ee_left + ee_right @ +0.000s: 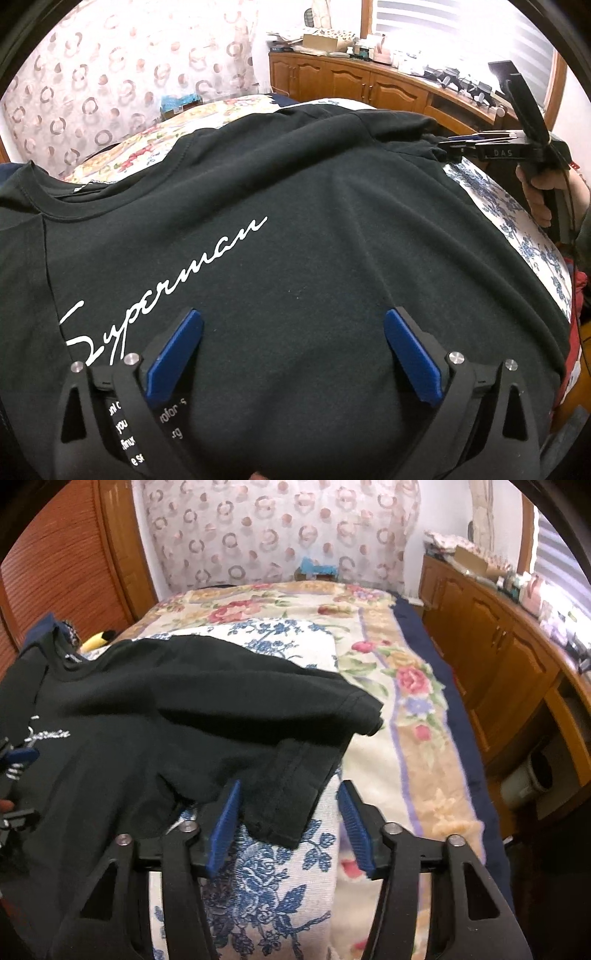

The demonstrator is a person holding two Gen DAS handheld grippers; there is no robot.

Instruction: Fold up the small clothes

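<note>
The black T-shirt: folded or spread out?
Mostly spread: the black T-shirt lies front-up, its print fully visible, though one sleeve looks doubled over.

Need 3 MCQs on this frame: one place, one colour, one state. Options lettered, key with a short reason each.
1. Where does the T-shirt lie?
A. on the floral-covered bed
B. in a drawer
C. on a hanger

2. What colour is the script lettering on the shirt?
A. red
B. white
C. yellow

3. How does the left gripper stand?
A. clamped on the collar
B. shut on nothing
C. open above the shirt front

Key: 1 A, the blue floral cloth and the blanket show around it; 2 B, it reads white on dark fabric; 3 C, its blue pads are wide apart.
</note>
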